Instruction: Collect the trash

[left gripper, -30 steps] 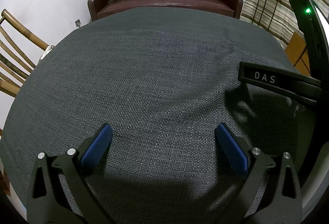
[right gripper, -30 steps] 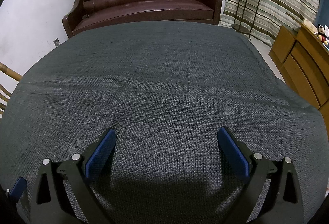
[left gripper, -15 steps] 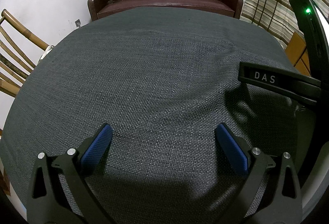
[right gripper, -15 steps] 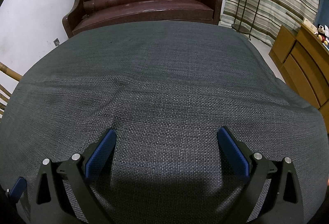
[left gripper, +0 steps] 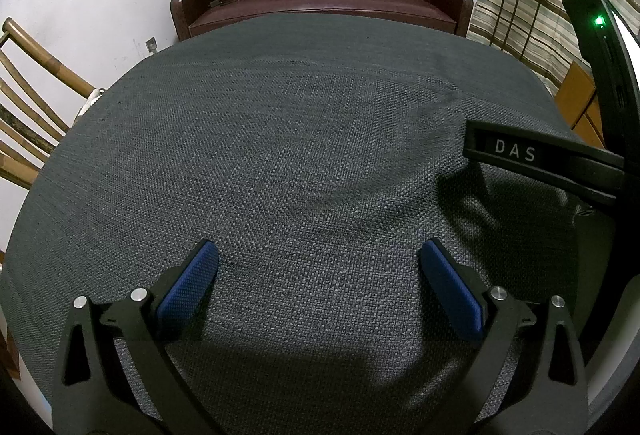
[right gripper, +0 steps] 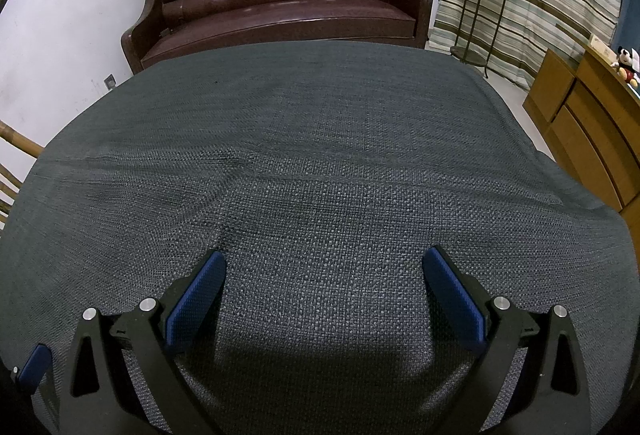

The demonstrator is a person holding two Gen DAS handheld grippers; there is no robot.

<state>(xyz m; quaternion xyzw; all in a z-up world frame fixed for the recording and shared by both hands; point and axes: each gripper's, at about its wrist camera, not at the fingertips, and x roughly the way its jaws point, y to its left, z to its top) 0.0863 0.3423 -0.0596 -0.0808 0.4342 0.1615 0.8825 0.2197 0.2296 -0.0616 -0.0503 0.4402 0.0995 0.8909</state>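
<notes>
both the left gripper (left gripper: 318, 275) and right gripper (right gripper: 324, 285) hang spread wide and empty over the grey cloth (left gripper: 300, 155), so, with no trash visible, scan toward twelve o'clock first.

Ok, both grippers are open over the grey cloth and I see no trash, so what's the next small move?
Probably pan one gripper to look elsewhere. The left gripper and right gripper both hover open over the grey woven tablecloth, and no trash shows on it in either view. Only the brown leather sofa and wooden dresser lie beyond.
</notes>
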